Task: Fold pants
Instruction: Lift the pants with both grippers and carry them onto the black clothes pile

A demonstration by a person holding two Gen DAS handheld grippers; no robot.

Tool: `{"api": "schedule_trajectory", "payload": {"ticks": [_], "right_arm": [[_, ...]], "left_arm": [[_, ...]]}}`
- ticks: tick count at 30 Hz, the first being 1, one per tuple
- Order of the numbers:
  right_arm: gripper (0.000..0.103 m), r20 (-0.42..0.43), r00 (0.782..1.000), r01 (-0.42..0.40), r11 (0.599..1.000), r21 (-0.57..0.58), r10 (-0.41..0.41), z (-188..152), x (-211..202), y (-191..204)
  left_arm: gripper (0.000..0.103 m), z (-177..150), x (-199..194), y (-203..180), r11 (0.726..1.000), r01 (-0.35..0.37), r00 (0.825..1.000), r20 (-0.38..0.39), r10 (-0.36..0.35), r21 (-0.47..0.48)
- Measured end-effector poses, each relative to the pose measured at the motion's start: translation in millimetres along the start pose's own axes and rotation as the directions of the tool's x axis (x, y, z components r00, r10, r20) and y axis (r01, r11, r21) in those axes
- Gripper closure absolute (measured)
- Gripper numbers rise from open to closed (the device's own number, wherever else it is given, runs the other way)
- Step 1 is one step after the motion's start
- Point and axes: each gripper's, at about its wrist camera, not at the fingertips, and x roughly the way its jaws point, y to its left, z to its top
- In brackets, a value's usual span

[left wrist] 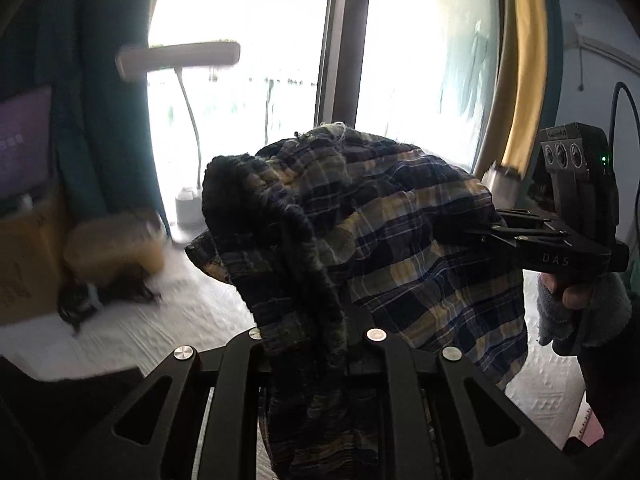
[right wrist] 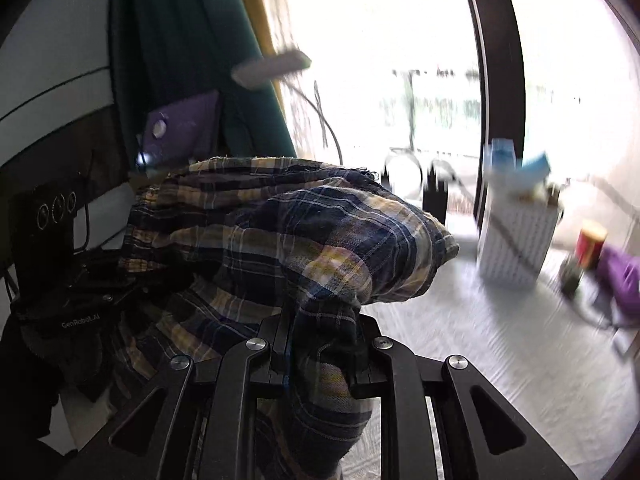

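Note:
The plaid pants [left wrist: 380, 232], dark blue with yellow checks, hang bunched in the air between both grippers above the white table. My left gripper [left wrist: 316, 344] is shut on a gathered fold of the pants; the cloth covers its fingertips. My right gripper [right wrist: 320, 344] is shut on another fold of the pants [right wrist: 304, 240]. In the left wrist view the right gripper [left wrist: 472, 232] comes in from the right with its tips buried in the cloth. In the right wrist view the left gripper's body [right wrist: 76, 300] sits at the left, close against the pants.
A white cloth covers the table [left wrist: 168, 320]. A desk lamp [left wrist: 180, 56] and a white bottle [left wrist: 188, 204] stand by the window. A tan and black object [left wrist: 112, 264] lies at the left. A white patterned box [right wrist: 516, 240], a red can [right wrist: 592, 244] and purple cloth [right wrist: 620, 280] sit at the right.

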Motion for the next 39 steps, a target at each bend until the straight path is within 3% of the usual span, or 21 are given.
{"api": "schedule_trajectory", "payload": {"ticks": [5,11,21,28,35,39], "right_arm": [[0.084,0.093,0.996,0.012,0.998,-0.066,-0.005,27.4,-34.2,23.9],[0.084,0.182,0.983,0.013,0.989,-0.148,0.014,51.0,-66.8,62.6],[0.084,0.268,0.955,-0.057,0.966,-0.252,0.126,80.7,-85.7,121.7],[0.084,0.279,0.936,-0.127,0.944,-0.305,0.216,91.0,-72.9,162.4],[0.084,0.221,0.935,-0.203,0.93,-0.306,0.277,91.1,-33.9,175.8],[0.084,0.161,0.942,-0.242,0.93,-0.276,0.293,87.0,-1.8,177.2]], "left_arm": [[0.089,17.3,-44.6,-10.8,0.997,-0.049,0.992,0.116,0.041,0.062],[0.089,30.6,-93.7,-9.5,0.991,-0.115,0.97,0.225,0.097,0.07],[0.089,34.9,-172.6,14.6,0.972,-0.234,0.906,0.368,0.209,0.022],[0.089,20.1,-214.6,32.2,0.951,-0.308,0.866,0.407,0.29,-0.021],[0.089,-3.6,-233.4,60.1,0.938,-0.338,0.861,0.376,0.343,-0.081],[0.089,-18.7,-213.4,84.5,0.93,-0.353,0.885,0.286,0.368,-0.104]]}}
